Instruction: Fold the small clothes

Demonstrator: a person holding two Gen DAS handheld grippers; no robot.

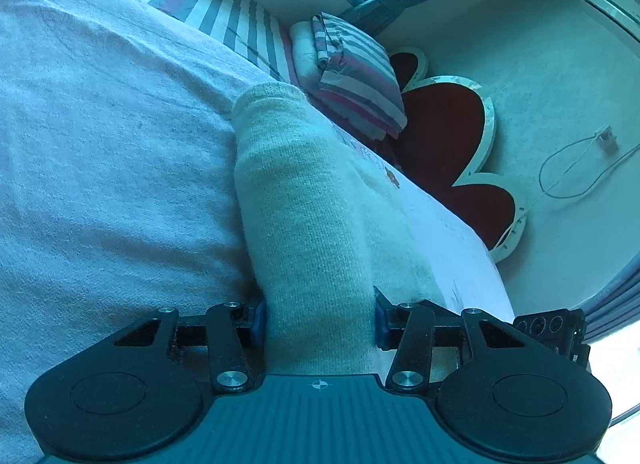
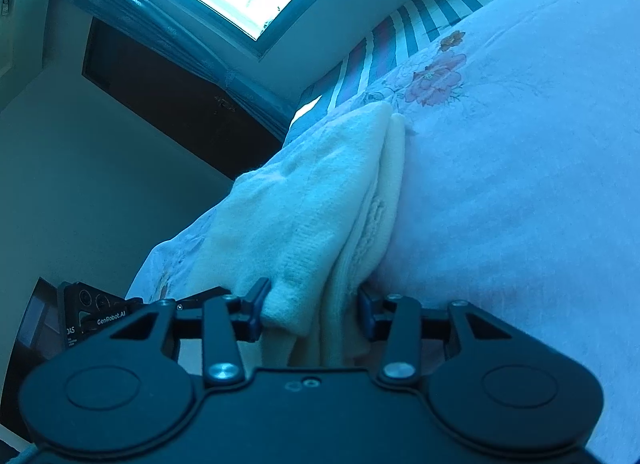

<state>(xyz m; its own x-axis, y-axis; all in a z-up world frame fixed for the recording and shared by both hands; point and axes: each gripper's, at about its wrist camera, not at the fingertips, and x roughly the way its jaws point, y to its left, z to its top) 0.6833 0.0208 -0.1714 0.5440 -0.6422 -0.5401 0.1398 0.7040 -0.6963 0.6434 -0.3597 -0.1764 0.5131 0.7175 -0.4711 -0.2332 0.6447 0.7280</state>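
Lying along the near edge of the bed (image 1: 100, 151), the cream knitted garment (image 1: 304, 199) is bunched into a long soft roll, one end in each claw. The left claw (image 1: 319, 322) has its blue pads against both sides of the roll, so it looks clenched on the knit. The right claw (image 2: 311, 314) likewise pinches a gathered, layered end of the same garment (image 2: 320, 199). The fabric looks light, limp and stretchy, with a fuzzy surface unlikely to slip. It will probably sag between the two holds and keep no crease unaided. I judge a grip through all the layers near each end, as here, the safest hold for folding.
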